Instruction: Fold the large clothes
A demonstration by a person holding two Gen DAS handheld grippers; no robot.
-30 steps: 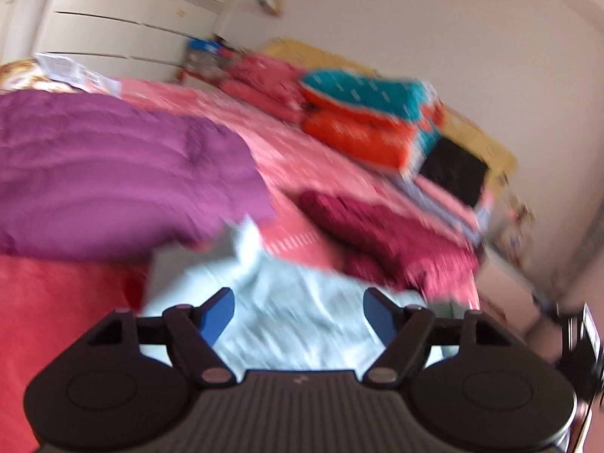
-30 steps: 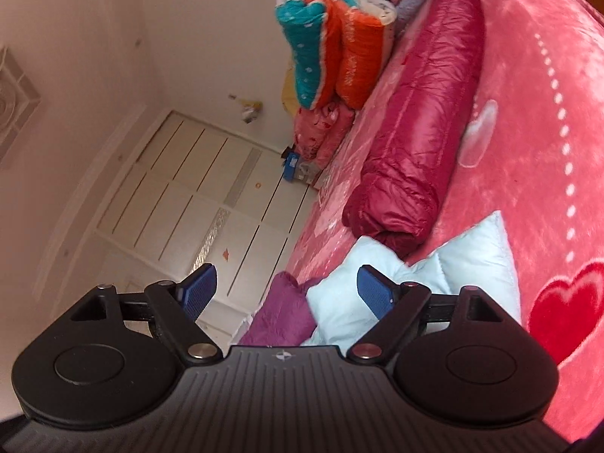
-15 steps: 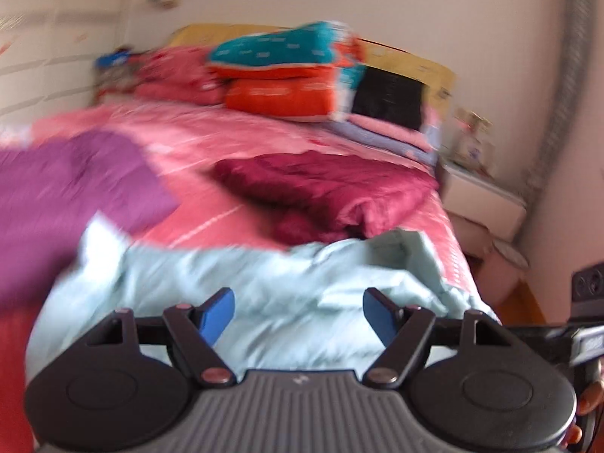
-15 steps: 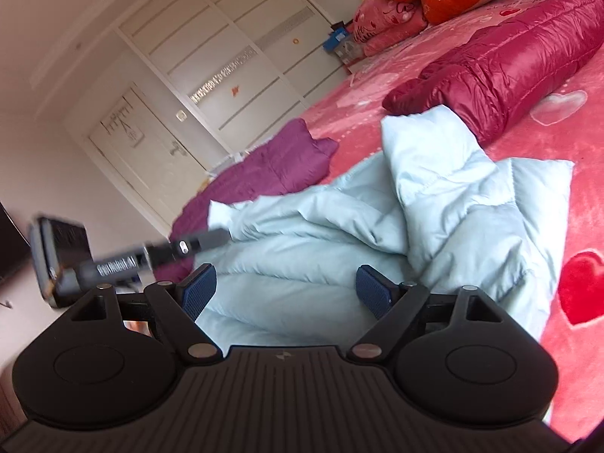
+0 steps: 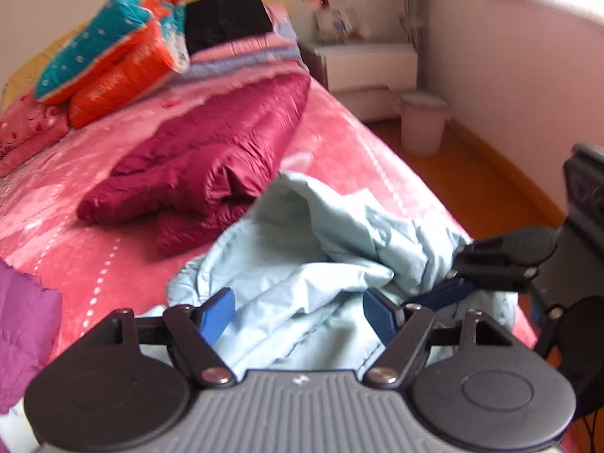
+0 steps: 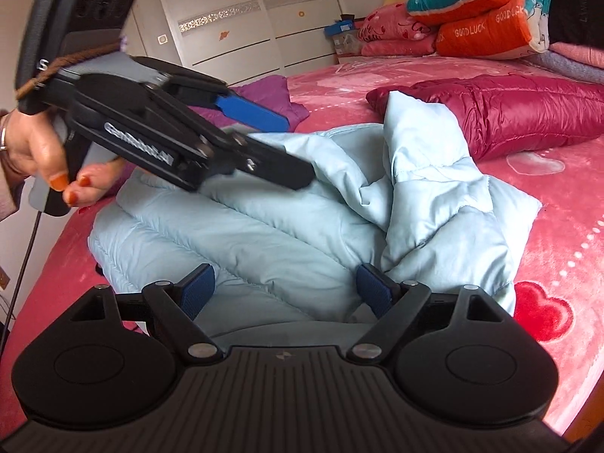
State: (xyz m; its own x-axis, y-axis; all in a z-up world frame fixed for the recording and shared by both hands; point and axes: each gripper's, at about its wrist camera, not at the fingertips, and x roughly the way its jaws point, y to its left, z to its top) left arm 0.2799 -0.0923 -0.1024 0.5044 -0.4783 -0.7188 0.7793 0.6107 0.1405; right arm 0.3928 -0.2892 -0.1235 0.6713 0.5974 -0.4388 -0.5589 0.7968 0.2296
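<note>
A light blue padded jacket (image 6: 287,226) lies crumpled on the pink bed (image 6: 566,196); it also shows in the left wrist view (image 5: 302,275). My left gripper (image 5: 298,313) is open and empty just above the jacket; in the right wrist view it (image 6: 279,147) hovers over the jacket's left part. My right gripper (image 6: 287,290) is open and empty over the jacket's near edge; in the left wrist view it (image 5: 449,287) reaches in from the right at the jacket's edge.
A dark red padded jacket (image 5: 204,173) lies behind the blue one. A purple garment (image 5: 26,328) lies at the left. Folded quilts (image 5: 124,49) are stacked at the headboard. A white nightstand (image 5: 370,64) and bin (image 5: 422,124) stand beside the bed. Wardrobe doors (image 6: 245,15) stand behind.
Both grippers swung round and came down close over the light blue jacket. The left gripper moved toward the right gripper, which now shows in its view. Both stayed open.
</note>
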